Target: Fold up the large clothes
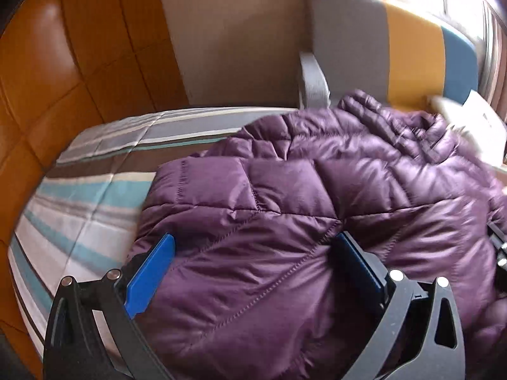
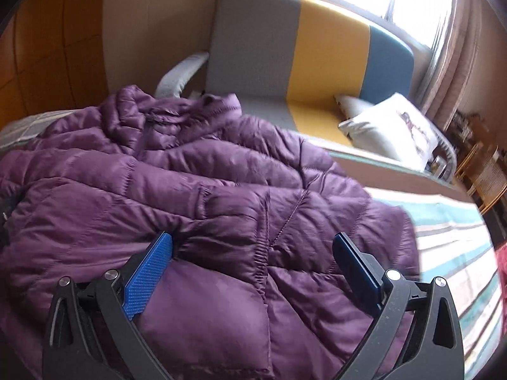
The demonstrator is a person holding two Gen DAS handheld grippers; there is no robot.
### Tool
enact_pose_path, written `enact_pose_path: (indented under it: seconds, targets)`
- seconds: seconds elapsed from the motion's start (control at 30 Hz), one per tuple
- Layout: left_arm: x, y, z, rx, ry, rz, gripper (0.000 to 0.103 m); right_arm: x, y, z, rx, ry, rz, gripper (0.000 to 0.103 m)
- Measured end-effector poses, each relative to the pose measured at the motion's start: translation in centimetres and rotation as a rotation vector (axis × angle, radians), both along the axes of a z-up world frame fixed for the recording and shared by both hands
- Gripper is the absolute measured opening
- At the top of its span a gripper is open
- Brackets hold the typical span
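Note:
A large purple quilted puffer jacket [image 1: 317, 196] lies bunched on a striped bedspread [image 1: 82, 196]. My left gripper [image 1: 253, 243] stands open over the jacket's left part, its blue fingers [image 1: 152, 272] wide apart with puffy fabric bulging between them. In the right wrist view the same jacket [image 2: 190, 190] fills the left and middle, with its collar crumpled at the far end. My right gripper [image 2: 253, 240] is open too, its blue pads [image 2: 149, 272] spread over a stitched seam of the jacket. A dark piece of the other gripper shows at the right edge of the left wrist view.
A grey, yellow and blue sofa [image 2: 317, 57] stands beyond the bed with a white cushion [image 2: 389, 126] on it. An orange padded headboard [image 1: 47, 72] rises at the left. Striped bedspread [image 2: 459, 253] lies bare to the right of the jacket. A bright window with curtains sits behind.

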State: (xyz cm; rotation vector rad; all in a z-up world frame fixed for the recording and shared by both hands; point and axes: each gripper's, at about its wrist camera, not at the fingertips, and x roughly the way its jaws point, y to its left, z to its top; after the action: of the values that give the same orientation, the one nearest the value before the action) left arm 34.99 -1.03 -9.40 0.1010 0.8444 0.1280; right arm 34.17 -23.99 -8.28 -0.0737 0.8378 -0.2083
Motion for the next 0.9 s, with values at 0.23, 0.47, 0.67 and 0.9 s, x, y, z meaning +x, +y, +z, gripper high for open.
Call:
enact_pose_path:
  seconds: [0.23,0.47,0.67,0.9]
  targets:
    - [0.9,0.5,-1.4,-0.051,0.033,-0.001,0.101,0.8,-1.0,-1.4,0.042,0.018,-0.019,0.100]
    - [-1.4,0.7,1.8,-0.109,0.011,-0.004,0.101,-1.8,-1.4,1.9,0.144,-0.044,-0.018,0.100]
    - [-0.8,-2.3,3.3,-0.122,-0.035,-0.044,0.101,-1.2,0.5,2.1,0.156,-0.043,0.018,0.100]
    - [1.1,-4.0,-0.2,-0.046,-0.005,-0.070,0.101,0.6,0.1,-1.1,0.231,0.029,-0.003,0.100]
